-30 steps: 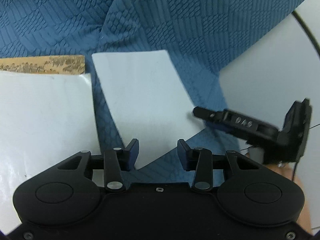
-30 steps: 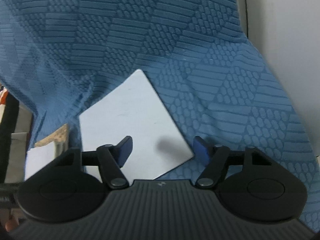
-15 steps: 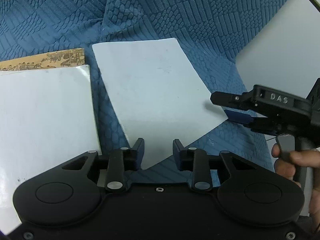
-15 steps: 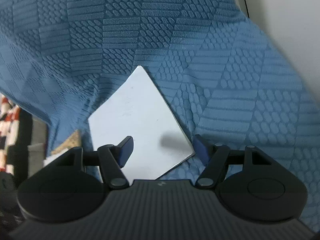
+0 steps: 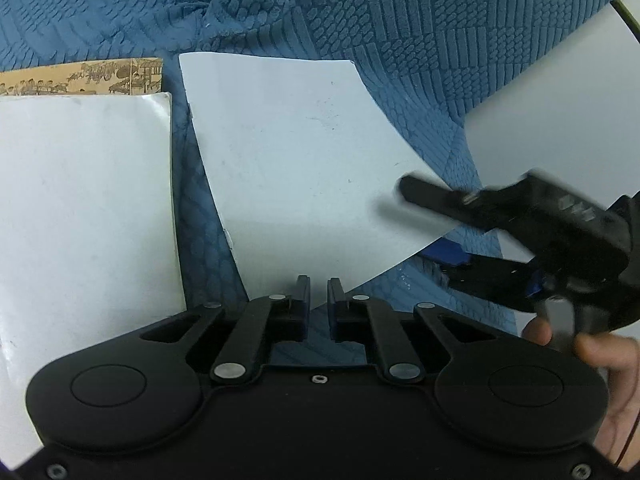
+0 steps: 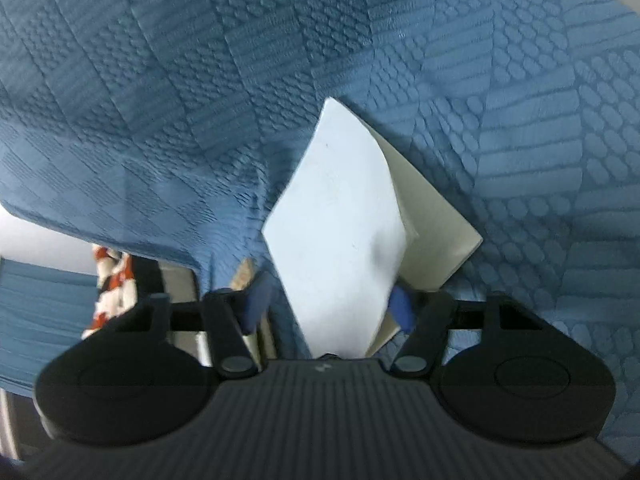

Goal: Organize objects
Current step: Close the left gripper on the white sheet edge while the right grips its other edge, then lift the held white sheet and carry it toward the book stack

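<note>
On the blue quilted cloth [image 5: 400, 40], left wrist view: a white booklet [image 5: 296, 168] lies in the middle, tilted, its near right corner raised off the cloth. Just left of it, with a strip of cloth between, lies a second white booklet [image 5: 80, 208]. A tan printed sheet [image 5: 80, 80] shows from under that booklet's far edge.

Left gripper [image 5: 318, 294]: fingers nearly together, only a narrow gap between the pads. They sit at the near edge of the middle booklet; nothing is visibly clamped between them.

Right gripper [image 5: 436, 232] enters from the right, motion-blurred. Its upper finger [image 5: 432, 196] lies over the booklet's right edge and the blue-padded lower finger [image 5: 448, 254] sits under it, so the edge runs between the two. A hand [image 5: 592, 352] holds the gripper's handle at the right border.

Right wrist view: the white booklet [image 6: 340, 220] stands up between the two blue pads [image 6: 400, 306], with its cover curled away from the cream pages [image 6: 432, 232] behind. Right gripper [image 6: 328, 306] fingers are apart, either side of the booklet. Whether the pads press on it cannot be told through the blur.

Far left in this view, past the cloth's edge, a red and white item [image 6: 114, 288] is visible, too blurred to identify.
</note>
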